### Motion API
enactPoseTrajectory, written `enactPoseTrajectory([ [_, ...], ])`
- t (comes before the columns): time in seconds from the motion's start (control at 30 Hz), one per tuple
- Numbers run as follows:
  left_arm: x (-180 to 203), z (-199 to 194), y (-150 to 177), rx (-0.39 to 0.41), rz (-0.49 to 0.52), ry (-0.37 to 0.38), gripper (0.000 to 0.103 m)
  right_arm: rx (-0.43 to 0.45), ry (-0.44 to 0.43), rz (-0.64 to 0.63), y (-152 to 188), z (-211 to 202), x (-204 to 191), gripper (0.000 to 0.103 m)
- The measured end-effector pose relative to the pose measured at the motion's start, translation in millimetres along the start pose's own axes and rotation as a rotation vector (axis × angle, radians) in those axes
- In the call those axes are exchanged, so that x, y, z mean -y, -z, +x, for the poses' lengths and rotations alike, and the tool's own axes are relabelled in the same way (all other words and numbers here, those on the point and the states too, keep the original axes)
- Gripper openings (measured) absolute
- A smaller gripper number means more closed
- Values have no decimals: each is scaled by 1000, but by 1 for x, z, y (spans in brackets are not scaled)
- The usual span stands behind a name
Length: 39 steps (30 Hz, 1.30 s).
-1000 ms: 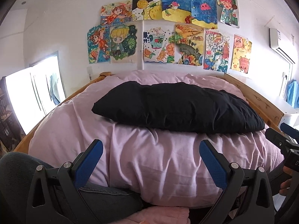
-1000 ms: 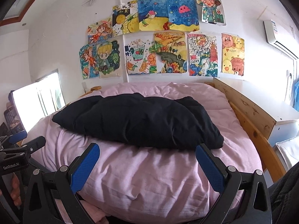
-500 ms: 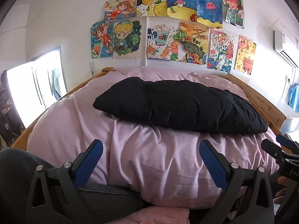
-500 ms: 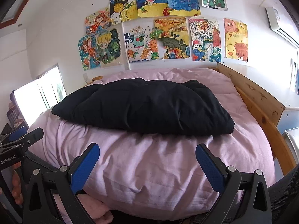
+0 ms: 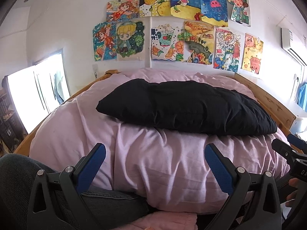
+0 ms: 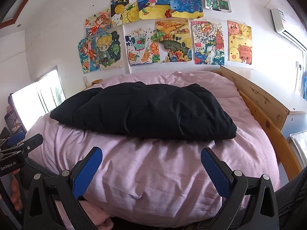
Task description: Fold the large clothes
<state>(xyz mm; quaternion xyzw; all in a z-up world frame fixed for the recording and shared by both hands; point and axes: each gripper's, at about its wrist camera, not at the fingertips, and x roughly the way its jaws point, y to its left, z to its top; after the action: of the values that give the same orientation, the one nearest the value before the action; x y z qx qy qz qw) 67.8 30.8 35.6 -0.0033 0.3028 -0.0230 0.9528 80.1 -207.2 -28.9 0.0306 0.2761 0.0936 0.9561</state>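
**user_a:** Starting closest in: the left gripper (image 5: 155, 160) has its blue-padded fingers (image 5: 91, 164) spread wide with nothing between them, hovering over the near edge of the bed. Same for the right gripper (image 6: 151, 162) — wide and empty. Just under the left one there's a knee in dark denim jeans (image 5: 23, 174), so the person looks to be sitting or kneeling at the foot of the bed.

**user_b:** So where's the thing to fold?

**user_a:** Further up. The puffy black padded garment (image 6: 145, 111) lies across the middle of the rumpled pale-pink duvet (image 6: 163, 168), well apart from both grippers. It already looks like a compact bundle, though it's too dark to make out sleeves or seams.

**user_b:** Which step then?

**user_a:** My guess is either a pause between folds or the very end — neither gripper touches it. If another fold is due, both need to reach forward and pinch opposite ends of the near edge, because thick padding will spring back if only one side gets lifted.

**user_b:** Any baskets or bins to drop it in?

**user_a:** None that I can see. Past the bundle there's the light pine bed frame (image 6: 262, 103), then the white wall with colourful children's drawings (image 5: 172, 32) taped up.
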Motion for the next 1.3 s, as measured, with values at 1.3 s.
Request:
enactPoseTrajectory([
  [1.3, -4, 0, -1, 0, 10, 2, 101, 0, -2, 2, -1, -1, 1, 103],
])
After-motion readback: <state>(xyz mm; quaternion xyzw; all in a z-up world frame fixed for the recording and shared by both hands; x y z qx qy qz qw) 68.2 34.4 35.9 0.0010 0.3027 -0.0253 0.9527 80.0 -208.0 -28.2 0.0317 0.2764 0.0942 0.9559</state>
